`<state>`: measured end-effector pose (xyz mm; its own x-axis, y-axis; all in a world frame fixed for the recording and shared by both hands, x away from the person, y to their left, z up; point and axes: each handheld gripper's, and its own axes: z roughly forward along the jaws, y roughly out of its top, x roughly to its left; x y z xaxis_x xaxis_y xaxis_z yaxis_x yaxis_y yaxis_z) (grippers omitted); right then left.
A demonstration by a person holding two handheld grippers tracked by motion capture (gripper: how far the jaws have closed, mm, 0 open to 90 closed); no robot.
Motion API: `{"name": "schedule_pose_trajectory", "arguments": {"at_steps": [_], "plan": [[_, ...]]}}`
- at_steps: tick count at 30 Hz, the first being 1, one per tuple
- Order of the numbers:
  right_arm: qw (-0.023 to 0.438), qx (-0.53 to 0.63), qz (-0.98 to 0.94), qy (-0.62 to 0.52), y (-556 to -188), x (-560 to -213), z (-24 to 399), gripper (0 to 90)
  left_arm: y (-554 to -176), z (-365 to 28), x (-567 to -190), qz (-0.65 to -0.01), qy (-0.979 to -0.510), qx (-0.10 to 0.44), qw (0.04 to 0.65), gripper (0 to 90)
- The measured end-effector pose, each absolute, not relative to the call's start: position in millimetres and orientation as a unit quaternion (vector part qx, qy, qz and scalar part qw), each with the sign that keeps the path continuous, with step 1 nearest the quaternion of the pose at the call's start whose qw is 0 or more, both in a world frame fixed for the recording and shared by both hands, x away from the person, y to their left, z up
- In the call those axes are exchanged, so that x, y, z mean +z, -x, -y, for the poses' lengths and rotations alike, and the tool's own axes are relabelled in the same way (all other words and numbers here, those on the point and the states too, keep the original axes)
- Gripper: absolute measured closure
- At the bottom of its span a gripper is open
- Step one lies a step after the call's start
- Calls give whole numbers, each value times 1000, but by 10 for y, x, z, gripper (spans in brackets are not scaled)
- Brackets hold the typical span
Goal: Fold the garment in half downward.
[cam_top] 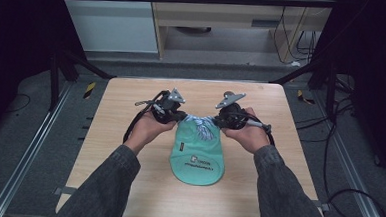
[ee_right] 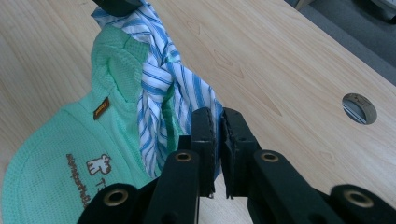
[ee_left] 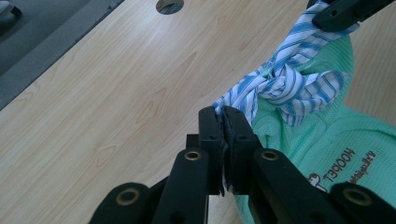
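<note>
I had the left gripper [ee_left: 223, 113] and the right gripper [ee_right: 217, 116] each clamped tight on an end of the striped ties [cam_top: 203, 125] of the green bib [cam_top: 197, 156] on the tabletop [cam_top: 131, 105].

Dark grey denim-like sleeves cover both forearms. Left gripper [cam_top: 180, 116] and right gripper [cam_top: 219, 121]: black bodies, grey three-cornered top plates, trailing black cables; black jaw links carry brass-ringed pivots.

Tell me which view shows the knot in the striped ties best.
The left gripper view: the knot sits in plain sight above the green bib, loops clear. In the right gripper view the striped ties hang as folds, no knot discernible. The high view shows the ties small between both grippers.
</note>
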<state>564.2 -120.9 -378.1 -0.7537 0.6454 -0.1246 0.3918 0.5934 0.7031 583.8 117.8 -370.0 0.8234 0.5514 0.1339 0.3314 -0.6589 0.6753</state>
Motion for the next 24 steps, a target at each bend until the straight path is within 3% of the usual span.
{"name": "schedule_pose_trajectory", "arguments": {"at_steps": [24], "plan": [[210, 332, -870, -299, -5753, -3717, 1172, 841, -5994, -1118, -3631, -254, -891, 184, 328, 869]]}}
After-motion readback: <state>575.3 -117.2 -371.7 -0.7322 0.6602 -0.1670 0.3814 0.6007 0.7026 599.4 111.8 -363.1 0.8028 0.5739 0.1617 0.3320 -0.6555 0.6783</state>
